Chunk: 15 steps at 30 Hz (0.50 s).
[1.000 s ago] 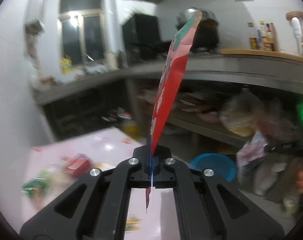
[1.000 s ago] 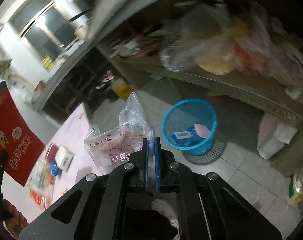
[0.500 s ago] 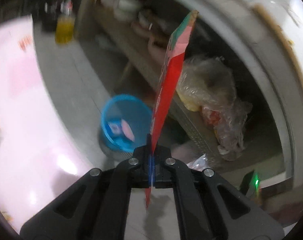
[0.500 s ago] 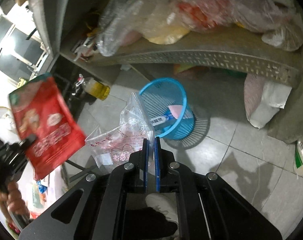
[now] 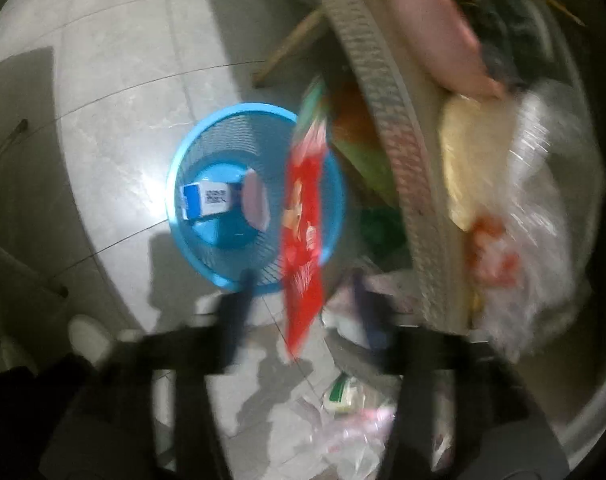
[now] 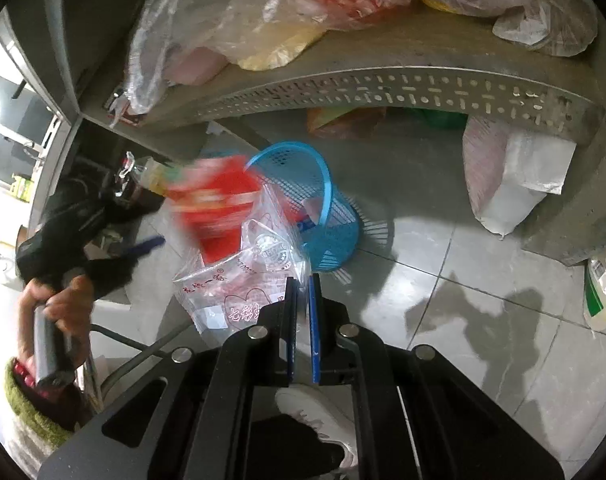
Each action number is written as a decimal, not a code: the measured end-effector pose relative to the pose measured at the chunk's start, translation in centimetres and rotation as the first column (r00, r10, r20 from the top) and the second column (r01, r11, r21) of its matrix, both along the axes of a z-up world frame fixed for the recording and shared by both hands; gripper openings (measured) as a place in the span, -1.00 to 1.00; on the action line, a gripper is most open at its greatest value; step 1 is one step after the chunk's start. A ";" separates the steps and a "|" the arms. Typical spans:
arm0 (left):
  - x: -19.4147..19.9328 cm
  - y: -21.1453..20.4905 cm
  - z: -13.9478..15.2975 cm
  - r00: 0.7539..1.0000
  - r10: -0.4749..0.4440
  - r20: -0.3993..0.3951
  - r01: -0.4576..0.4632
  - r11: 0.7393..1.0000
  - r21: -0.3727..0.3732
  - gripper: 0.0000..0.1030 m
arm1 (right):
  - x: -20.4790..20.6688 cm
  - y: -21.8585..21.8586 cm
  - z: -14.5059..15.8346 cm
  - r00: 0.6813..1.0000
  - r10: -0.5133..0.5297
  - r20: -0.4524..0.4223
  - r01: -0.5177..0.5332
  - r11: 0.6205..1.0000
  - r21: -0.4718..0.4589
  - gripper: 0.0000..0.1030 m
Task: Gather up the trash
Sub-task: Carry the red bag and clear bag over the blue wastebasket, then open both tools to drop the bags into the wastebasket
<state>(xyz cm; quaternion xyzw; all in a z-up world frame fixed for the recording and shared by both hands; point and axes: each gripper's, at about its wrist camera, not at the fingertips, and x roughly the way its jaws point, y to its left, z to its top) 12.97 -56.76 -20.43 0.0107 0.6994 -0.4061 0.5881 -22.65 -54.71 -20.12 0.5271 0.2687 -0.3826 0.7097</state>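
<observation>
A blue mesh waste basket (image 5: 207, 148) stands on the tiled floor and holds a small blue-white box (image 5: 209, 198) and a pink item (image 5: 254, 200). My left gripper (image 5: 303, 300) is open, its fingers (image 5: 239, 304) spread wide and blurred. The red snack wrapper (image 5: 303, 240) hangs loose between them, over the basket's right rim. In the right wrist view the wrapper (image 6: 215, 204) is a red blur beside the basket (image 6: 327, 216). My right gripper (image 6: 301, 300) is shut on a clear printed plastic bag (image 6: 243, 280), held left of the basket.
A perforated metal shelf (image 6: 383, 88) with several plastic bags (image 6: 263, 12) runs above and behind the basket. White sacks (image 6: 511, 176) and a green-white packet (image 6: 603, 292) lie on the floor at the right. My white shoe (image 6: 315, 416) is below the right gripper.
The left gripper swung down over the basket and opened, letting go of the red wrapper. The right gripper moved closer to the basket, still holding the clear bag.
</observation>
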 end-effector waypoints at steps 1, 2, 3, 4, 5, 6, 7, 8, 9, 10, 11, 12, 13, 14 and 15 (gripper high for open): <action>0.2 0.0 -0.5 1.000 0.013 0.006 -0.013 1.000 0.015 0.04 | 0.1 -0.2 -0.3 1.000 -0.002 -0.001 0.002 1.000 0.007 -0.88; 0.8 0.4 -0.7 1.000 0.021 0.006 -0.022 1.000 0.021 0.04 | 0.1 -0.3 -0.4 1.000 -0.002 -0.003 0.002 1.000 0.010 -0.88; 0.7 0.3 -0.6 1.000 0.028 0.003 -0.028 0.999 0.019 0.04 | 0.3 -0.4 -0.6 1.000 -0.001 -0.007 0.001 1.000 0.011 -0.88; 1.1 0.6 -0.1 0.999 0.034 0.002 -0.035 0.999 0.016 0.04 | 0.4 -0.6 -0.8 1.000 -0.001 -0.011 0.001 1.000 0.013 -0.88; 1.3 0.9 0.3 0.999 0.039 0.015 -0.039 0.999 0.011 0.04 | 0.7 -0.8 -1.2 1.000 0.000 -0.013 0.000 1.000 0.020 -0.88; 1.4 1.1 0.7 0.999 0.040 0.029 -0.040 0.999 0.004 0.04 | 0.9 -0.9 -1.4 1.000 0.000 -0.013 0.000 1.000 0.024 -0.88; 1.6 1.5 1.3 0.998 0.039 0.045 -0.039 0.999 -0.003 0.04 | 1.2 -1.2 -1.7 1.000 0.000 -0.015 0.000 1.000 0.028 -0.88; 1.9 2.1 2.3 0.997 0.039 0.068 -0.037 0.999 -0.017 0.04 | 1.5 -1.4 -2.0 1.000 -0.001 -0.017 0.001 0.999 0.032 -0.88; 2.0 2.5 3.1 0.995 0.038 0.089 -0.036 0.999 -0.026 0.04 | 1.9 -1.6 -2.3 1.000 -0.001 -0.022 0.002 0.999 0.033 -0.88; 2.2 2.9 3.8 0.993 0.036 0.115 -0.032 0.999 -0.037 0.04 | 2.3 -1.8 -2.4 1.000 0.001 -0.028 0.000 1.000 0.031 -0.88; 2.4 3.5 5.0 0.988 0.032 0.149 -0.024 0.998 -0.054 0.04 | 2.9 -2.0 -2.6 0.999 0.004 -0.042 -0.003 1.000 0.024 -0.88; 2.4 4.1 6.1 0.984 0.023 0.174 -0.011 0.998 -0.069 0.05 | 3.5 -2.2 -2.7 0.998 0.008 -0.054 -0.007 1.000 0.019 -0.88; 2.5 4.7 7.1 0.980 0.014 0.198 0.003 0.996 -0.084 0.06 | 4.1 -2.5 -2.8 0.998 0.013 -0.061 -0.012 1.000 0.014 -0.88; 2.5 5.7 8.6 0.973 0.009 0.229 0.015 0.994 -0.104 0.10 | 4.8 -2.9 -2.9 0.998 0.018 -0.067 -0.017 1.000 0.008 -0.88; 2.5 6.6 9.8 0.967 0.002 0.254 0.029 0.993 -0.117 0.13 | 5.7 -3.4 -3.0 0.997 0.020 -0.071 -0.020 1.000 0.002 -0.88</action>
